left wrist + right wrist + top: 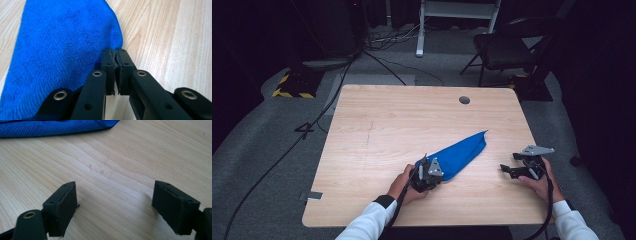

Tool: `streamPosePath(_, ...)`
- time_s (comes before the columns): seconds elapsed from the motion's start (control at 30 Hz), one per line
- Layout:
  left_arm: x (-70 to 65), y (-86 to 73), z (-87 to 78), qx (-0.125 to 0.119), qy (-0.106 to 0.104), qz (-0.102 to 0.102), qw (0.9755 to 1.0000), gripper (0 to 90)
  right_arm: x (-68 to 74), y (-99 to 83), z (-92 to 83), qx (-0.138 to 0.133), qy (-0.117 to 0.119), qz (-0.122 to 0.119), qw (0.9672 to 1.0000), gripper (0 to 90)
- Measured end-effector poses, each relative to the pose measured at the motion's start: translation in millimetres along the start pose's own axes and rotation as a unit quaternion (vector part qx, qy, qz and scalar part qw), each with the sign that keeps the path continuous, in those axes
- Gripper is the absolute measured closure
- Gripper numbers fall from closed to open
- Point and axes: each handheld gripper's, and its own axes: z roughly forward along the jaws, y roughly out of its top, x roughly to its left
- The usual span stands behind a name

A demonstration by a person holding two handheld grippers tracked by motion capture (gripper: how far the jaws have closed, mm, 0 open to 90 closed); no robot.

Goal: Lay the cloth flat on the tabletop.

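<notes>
Blue cloth (60,50), upper left of the left gripper view: soft terry-like microfibre, nubbly and matt, with a stitched hem along the edge; finer, ribbed weave visible at the top of the right gripper view (50,127). Table (412,120), centre of the high view: pale wood-grain top, smooth, satin sheen, long streaky grain lines. Left gripper (116,65), bottom centre: black plastic arms, smooth and faintly glossy, with brass-coloured metal rivets; pads duller, rubbery, frayed at the edges. Right gripper (113,205), bottom corners: same matt black pads, slightly dusty. Grey plate (537,149), right of the high view: flat matt metal. Floor (262,150): grey carpet, rough.
</notes>
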Motion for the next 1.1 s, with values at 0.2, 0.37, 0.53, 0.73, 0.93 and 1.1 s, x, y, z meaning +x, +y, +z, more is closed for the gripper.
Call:
streamPosePath(0.2, 5.7, -10.1, -14.4, -0.007, -0.003, -0.007, 0.9999, 86.4, -3.9, 11.2, -2.1, -0.025, -0.009, 0.001, 0.9997, 31.2)
streamPosePath(0.37, 14.2, -21.6, -28.7, -0.013, 0.004, -0.028, 0.9995, 86.4, -1.5, 24.7, 0.2, -0.034, -0.020, -0.015, 0.9991, 31.0)
streamPosePath(0.53, 20.6, -28.6, -35.5, -0.016, 0.016, -0.040, 0.9989, 86.2, 10.9, 41.2, 12.2, -0.035, -0.012, -0.058, 0.9976, 31.6)
streamPosePath(0.73, 25.0, -30.6, -35.5, -0.013, 0.029, -0.042, 0.9986, 86.0, 25.0, 52.5, 22.1, -0.019, 0.011, -0.110, 0.9937, 43.6)
streamPosePath(0.93, 36.4, -35.0, -37.2, -0.008, 0.043, -0.050, 0.9978, 86.1, 35.6, 56.6, 28.6, -0.006, 0.012, -0.139, 0.9902, 38.6)
streamPosePath(1.1, 49.0, -39.9, -46.4, -0.021, 0.055, -0.065, 0.9961, 86.1, 38.6, 54.9, 28.8, -0.002, 0.027, -0.149, 0.9885, 34.4)
